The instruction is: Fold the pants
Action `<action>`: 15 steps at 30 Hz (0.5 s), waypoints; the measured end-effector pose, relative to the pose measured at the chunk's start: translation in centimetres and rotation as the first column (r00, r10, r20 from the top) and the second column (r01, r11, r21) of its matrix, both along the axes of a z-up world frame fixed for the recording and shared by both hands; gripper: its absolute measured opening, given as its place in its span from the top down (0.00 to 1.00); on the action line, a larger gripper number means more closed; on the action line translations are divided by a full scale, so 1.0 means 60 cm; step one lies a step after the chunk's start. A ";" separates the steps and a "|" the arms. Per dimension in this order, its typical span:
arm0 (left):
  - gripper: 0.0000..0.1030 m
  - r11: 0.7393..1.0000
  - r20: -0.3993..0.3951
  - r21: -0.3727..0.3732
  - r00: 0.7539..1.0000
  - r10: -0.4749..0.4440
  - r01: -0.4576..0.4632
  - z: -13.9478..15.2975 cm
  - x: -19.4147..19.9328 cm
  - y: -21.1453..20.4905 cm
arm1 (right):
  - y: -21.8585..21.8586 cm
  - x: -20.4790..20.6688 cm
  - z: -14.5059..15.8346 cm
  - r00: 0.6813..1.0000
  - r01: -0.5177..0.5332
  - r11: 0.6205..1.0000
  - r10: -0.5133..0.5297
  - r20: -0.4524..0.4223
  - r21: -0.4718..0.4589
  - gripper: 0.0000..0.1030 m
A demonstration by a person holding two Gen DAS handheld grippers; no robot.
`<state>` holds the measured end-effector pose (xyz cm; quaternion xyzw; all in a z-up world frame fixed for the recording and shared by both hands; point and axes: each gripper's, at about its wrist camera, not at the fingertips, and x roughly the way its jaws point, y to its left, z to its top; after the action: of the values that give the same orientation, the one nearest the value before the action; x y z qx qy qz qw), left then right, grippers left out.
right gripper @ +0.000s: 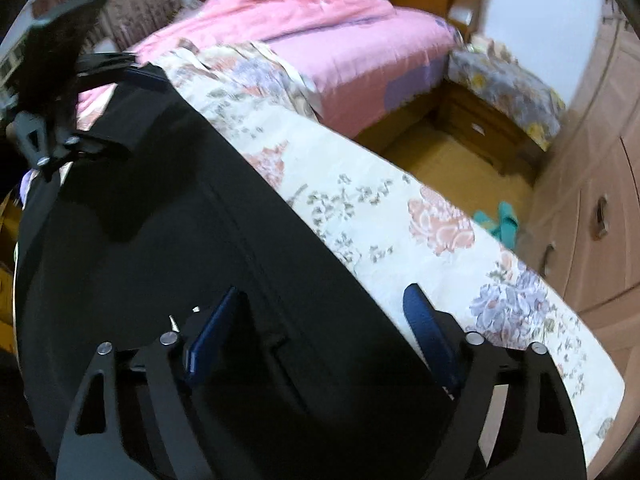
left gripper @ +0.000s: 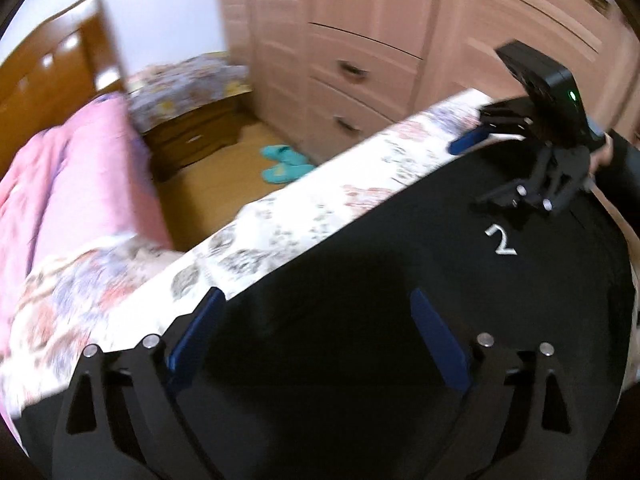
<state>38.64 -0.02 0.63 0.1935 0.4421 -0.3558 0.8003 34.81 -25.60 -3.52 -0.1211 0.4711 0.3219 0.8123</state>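
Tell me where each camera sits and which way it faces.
Left wrist: on the left gripper, looking along its open fingers over the black pants toward the wardrobe; the right gripper and a hand show.
Right wrist: on the right gripper, fingers open over the pants, facing the pink quilt; the left gripper shows.
Shared: pants, floral sheet, teal slippers.

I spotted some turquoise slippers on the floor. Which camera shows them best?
The left wrist view: both slippers lie in the open on the floor near the wardrobe. In the right wrist view the flowered sheet hides part of them.
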 end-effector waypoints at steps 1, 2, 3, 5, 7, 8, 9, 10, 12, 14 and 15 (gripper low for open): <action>0.14 1.000 -0.009 -0.007 1.000 -0.030 0.030 -0.001 0.000 -0.003 | -0.001 -0.003 0.003 1.000 -0.011 1.000 0.011 -0.006 0.015 0.40; 0.15 0.998 -0.028 -0.016 0.997 -0.068 0.068 -0.005 0.004 -0.006 | 0.000 -0.006 0.006 1.000 -0.023 0.999 0.023 -0.006 0.024 0.51; 0.16 0.996 -0.039 -0.018 0.995 -0.093 0.092 -0.008 0.006 -0.008 | 0.001 -0.013 0.010 0.999 -0.038 0.999 0.038 0.009 0.020 0.54; 0.16 0.989 -0.052 -0.012 0.988 -0.148 0.148 -0.013 0.009 -0.019 | 0.005 -0.024 0.015 0.998 -0.054 0.999 0.054 0.033 0.001 0.71; 0.16 0.984 -0.049 -0.003 0.983 -0.176 0.176 -0.015 0.009 -0.025 | 0.011 -0.045 0.032 0.991 -0.044 0.998 0.049 0.122 -0.045 0.91; 0.16 0.982 -0.048 -0.003 0.981 -0.191 0.191 -0.016 0.011 -0.031 | 0.015 -0.057 0.040 0.987 -0.047 0.997 0.055 0.152 -0.057 0.91; 0.16 0.980 -0.049 -0.008 0.979 -0.199 0.199 -0.016 0.014 -0.032 | 0.018 -0.071 0.049 0.980 -0.047 0.996 0.060 0.189 -0.070 0.91; 0.16 0.978 -0.053 -0.017 0.977 -0.208 0.207 -0.016 0.018 -0.035 | 0.025 -0.088 0.060 0.972 -0.047 0.995 0.065 0.227 -0.084 0.91; 0.16 0.973 -0.063 -0.024 0.971 -0.229 0.227 -0.018 0.025 -0.041 | 0.035 -0.122 0.080 0.955 -0.043 0.994 0.070 0.289 -0.101 0.91; 0.16 0.969 -0.074 -0.005 0.966 -0.248 0.248 -0.027 0.033 -0.047 | 0.040 -0.154 0.099 0.939 -0.042 0.993 0.077 0.335 -0.112 0.91; 0.16 0.968 -0.083 0.001 0.964 -0.251 0.252 -0.030 0.036 -0.044 | 0.042 -0.168 0.106 0.934 -0.044 0.992 0.082 0.348 -0.115 0.91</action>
<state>40.78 -2.65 -1.15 0.2378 0.4484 -0.4597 0.7287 24.74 -23.10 2.84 -0.2346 0.3303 0.2955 0.8652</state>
